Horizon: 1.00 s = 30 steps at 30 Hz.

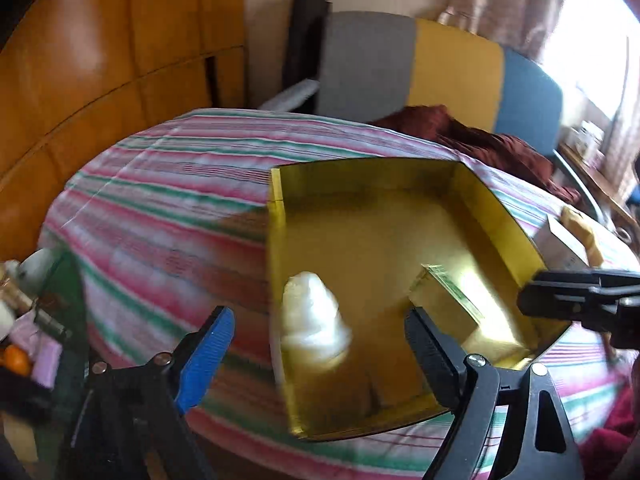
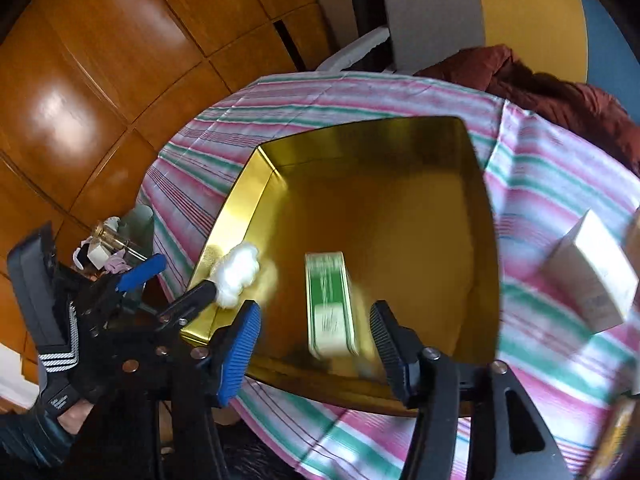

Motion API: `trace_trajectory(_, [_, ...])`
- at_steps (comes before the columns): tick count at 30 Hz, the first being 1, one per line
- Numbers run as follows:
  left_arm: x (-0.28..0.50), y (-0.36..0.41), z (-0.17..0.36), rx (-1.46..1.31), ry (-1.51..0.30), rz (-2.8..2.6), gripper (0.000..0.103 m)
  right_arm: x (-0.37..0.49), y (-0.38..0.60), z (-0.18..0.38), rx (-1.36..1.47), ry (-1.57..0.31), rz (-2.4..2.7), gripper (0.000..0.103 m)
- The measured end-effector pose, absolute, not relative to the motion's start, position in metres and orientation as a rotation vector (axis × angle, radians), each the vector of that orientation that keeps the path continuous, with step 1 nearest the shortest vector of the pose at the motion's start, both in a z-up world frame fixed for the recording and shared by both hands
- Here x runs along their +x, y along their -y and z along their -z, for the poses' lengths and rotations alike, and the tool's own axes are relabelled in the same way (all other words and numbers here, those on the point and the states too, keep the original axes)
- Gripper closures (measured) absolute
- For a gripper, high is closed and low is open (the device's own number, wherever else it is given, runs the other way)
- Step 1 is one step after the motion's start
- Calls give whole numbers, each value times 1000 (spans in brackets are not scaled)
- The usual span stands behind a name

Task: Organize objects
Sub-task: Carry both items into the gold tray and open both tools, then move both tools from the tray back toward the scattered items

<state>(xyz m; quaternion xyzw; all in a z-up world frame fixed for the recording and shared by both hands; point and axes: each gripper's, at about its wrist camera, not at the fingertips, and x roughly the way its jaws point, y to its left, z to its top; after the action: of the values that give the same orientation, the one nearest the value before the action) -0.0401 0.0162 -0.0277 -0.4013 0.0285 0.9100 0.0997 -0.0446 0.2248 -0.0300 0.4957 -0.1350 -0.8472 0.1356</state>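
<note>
Both tongs, left tongs (image 1: 320, 344) and right tongs (image 2: 316, 332), gape empty above the gold tray (image 2: 486, 240). Inside it lie a cotton wad (image 2: 238, 274), likely soft and light, and a stiff green box (image 2: 330, 304), best pinched across its narrow sides.

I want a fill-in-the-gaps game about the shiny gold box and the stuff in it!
1. The fluffy cotton ball inside the gold box is ____ in colour.
2. The small carton in the box has white and ____ print.
3. The box sits on a ____ cloth of pink, green and white.
4. The white carton stands ____ the box.

Missing words: white; green; striped; outside
</note>
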Motion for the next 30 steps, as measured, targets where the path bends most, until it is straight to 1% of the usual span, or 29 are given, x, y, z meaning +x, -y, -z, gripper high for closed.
trace_trajectory(4, [-39, -14, 16, -1143, -88, -2742, 14, -35, -224, 34, 1466, 345, 2479, 45])
trace_trajectory(6, [-41, -15, 9, -1119, -74, -2753, 11, -26, -224, 34, 1474, 290, 2542, 45])
trace_trajectory(10, [-33, -27, -7, -1048, -83, -2766, 7, -12, -228, 33, 1456, 271, 2639, 45])
trace_trajectory(17, [-18, -55, -24, -981, -165, -2741, 7, 5, -228, 27, 1380, 228, 2805, 45])
trace_trajectory(23, [-7, -72, -26, -963, -208, -2704, 7, 17, -238, 20, 1329, 233, 2896, 45])
trace_trajectory(30, [1, -90, -26, -955, -263, -2664, 7, 29, -258, 20, 1316, 283, 2959, 45])
